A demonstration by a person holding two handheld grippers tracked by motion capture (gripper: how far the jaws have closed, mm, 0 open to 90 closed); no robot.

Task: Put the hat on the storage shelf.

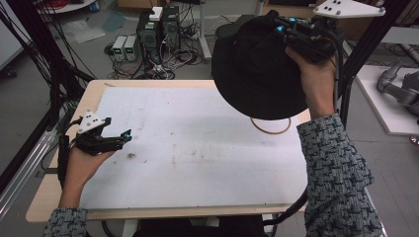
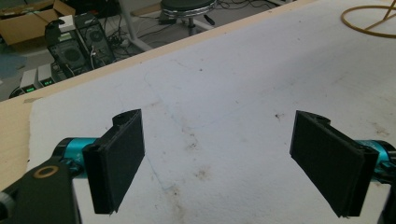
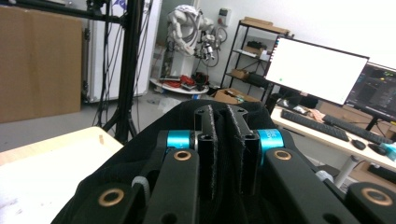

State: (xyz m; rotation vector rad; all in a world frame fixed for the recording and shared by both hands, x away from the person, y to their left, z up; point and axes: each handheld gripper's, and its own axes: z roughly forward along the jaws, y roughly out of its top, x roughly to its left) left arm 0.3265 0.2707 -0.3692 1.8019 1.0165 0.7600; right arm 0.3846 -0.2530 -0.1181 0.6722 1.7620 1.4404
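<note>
Aloft, right gripper (image 1: 284,22) jaws pinching floppy black cloth (image 1: 257,74), left gripper (image 1: 129,134) jaws spread above stained white mat (image 1: 197,148)

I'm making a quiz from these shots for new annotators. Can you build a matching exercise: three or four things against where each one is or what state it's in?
Things:
1. black hat
2. left gripper
3. yellow ring
4. computer towers

States or places:
A. on the floor beyond the table
B. lying flat on the white mat, far right
C. held up in the air, clamped
D. open, low over the mat, nothing between its jaws

Pairs: 1-C, 2-D, 3-B, 4-A
</note>
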